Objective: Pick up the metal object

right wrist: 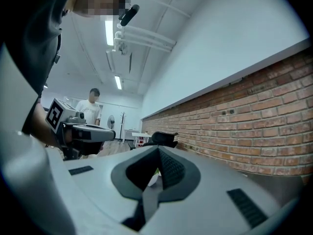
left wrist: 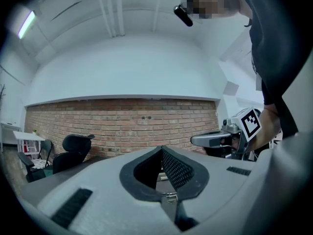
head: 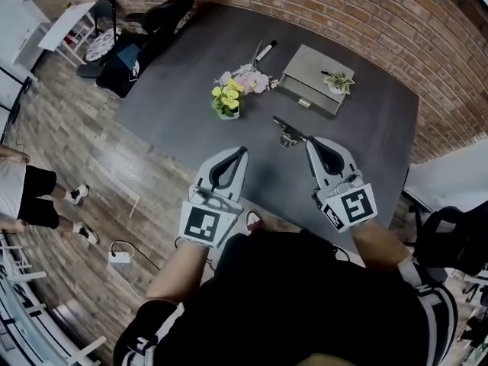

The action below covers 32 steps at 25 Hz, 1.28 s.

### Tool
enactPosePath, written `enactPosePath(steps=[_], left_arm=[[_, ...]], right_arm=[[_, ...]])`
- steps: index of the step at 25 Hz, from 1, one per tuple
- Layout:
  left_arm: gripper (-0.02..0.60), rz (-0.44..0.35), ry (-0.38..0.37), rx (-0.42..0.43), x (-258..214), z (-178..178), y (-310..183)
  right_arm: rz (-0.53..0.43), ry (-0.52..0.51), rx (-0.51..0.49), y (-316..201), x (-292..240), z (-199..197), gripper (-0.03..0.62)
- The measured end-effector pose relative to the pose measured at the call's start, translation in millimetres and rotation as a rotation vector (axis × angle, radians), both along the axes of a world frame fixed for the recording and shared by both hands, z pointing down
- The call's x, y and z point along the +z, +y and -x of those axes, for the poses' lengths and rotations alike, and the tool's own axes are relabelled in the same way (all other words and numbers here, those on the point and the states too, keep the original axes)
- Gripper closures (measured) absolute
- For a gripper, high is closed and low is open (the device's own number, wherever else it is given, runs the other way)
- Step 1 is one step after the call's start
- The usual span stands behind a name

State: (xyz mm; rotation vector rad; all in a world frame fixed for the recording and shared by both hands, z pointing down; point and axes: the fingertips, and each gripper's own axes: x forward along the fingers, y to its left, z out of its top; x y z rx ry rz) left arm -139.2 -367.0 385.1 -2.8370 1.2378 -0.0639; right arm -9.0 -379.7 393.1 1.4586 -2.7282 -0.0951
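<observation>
A red-brown brick wall runs round the far side of the room, and a wood-plank floor spreads to the left. A large dark grey rectangular table fills the middle of the head view. A black office chair stands at its far left corner, near a white shelf unit. A person in a white top and dark shorts stands at the left edge.

On the far right part of the table lies a flat grey rectangular box. The two grey hand-held tools reach over the near edge. The left gripper has its jaws together at the tips, with nothing between them. The right gripper also has its jaws closed and empty. Both point level across the table.

A small pot of yellow flowers stands near the table's middle, with a bunch of pale pink flowers just behind it. A little pale green plant sits on the box. A black-and-white marker pen lies beyond the pink flowers.

The small dark metal object lies flat on the table. It is just ahead of the right gripper's tips and in front of the box. Whether the tips touch it cannot be told.
</observation>
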Motion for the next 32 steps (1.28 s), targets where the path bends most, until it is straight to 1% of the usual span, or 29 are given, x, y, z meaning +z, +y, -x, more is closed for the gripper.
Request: enactPosePath(steps=[4,8,9,10,11,13,16,18,22,25,28,32], left_arm=[[0.572,0.014,-0.003,0.008,5,3,-8],[0.572,0.017,0.002,0.011,6,4,-12],[0.572,0.02,0.003,0.011,7,5,-12],[0.572,0.024,0.002,0.011,8,5,-12],[0.572,0.028,0.001,0.01,10,5,-13],[0.572,0.035,0.001,0.007,12,7,-13],[0.572,0.041,0.003,-0.001,15,9,-12],[0.572,0.046,0.003,-0.006,17,11,-11],[0.572,0.055,-0.003,-0.015,20,16,-8],[0.572,0.053,-0.011,-0.016,20,18,-7],[0.572,0.059,-0.017,-0.028,21,22,-6],[0.572,0.062,-0.042,-0.03,23,27,-5]], right_arm=[[0.019,0.018,0.014,-9,8,2,0.599],[0.055,0.073,0.001,-18,26,6,0.595],[0.068,0.089,-0.009,-19,32,8,0.583],[0.082,0.104,-0.022,-20,38,10,0.514],[0.094,0.119,-0.031,-22,44,11,0.493],[0.107,0.154,-0.039,-27,56,12,0.485],[0.143,0.244,-0.056,-34,79,14,0.453],[0.173,0.33,-0.074,-40,99,16,0.439],[0.218,0.527,-0.096,-54,143,14,0.433],[0.251,0.629,-0.104,-65,173,12,0.431],[0.277,0.717,-0.106,-75,201,8,0.432],[0.338,0.766,-0.069,-85,228,2,0.433]])
